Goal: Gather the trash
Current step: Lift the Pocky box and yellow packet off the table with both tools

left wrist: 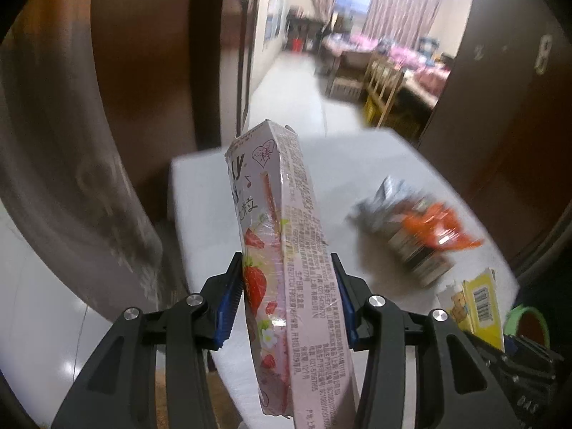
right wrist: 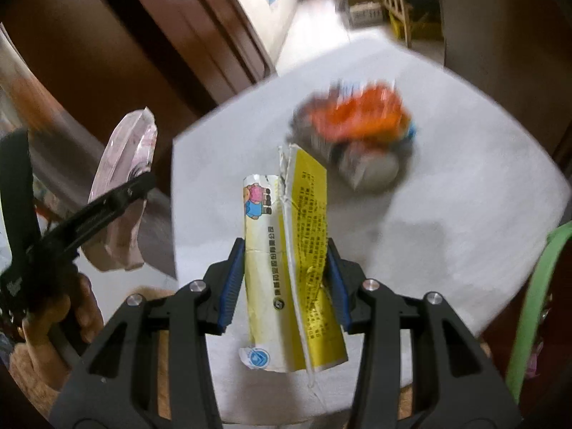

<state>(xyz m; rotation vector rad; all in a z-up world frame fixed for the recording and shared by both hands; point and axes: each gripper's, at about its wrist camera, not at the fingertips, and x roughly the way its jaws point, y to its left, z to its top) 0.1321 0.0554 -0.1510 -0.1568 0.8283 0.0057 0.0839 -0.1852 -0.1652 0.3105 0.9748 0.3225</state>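
Pink strawberry biscuit-stick box point(left wrist: 286, 250) stands clamped in the left gripper point(left wrist: 289, 296), the yellow torn carton point(right wrist: 296, 268) pinched in the right gripper point(right wrist: 286, 286), both seemingly lifted for binning, crumpled orange wrappers point(right wrist: 357, 125) lying ahead on the white table point(right wrist: 464, 214).

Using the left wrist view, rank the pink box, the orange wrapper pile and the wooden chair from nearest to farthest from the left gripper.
1. Pink box: clamped in the left gripper.
2. Orange wrapper pile: on the table, right.
3. Wooden chair: far room, upper right.
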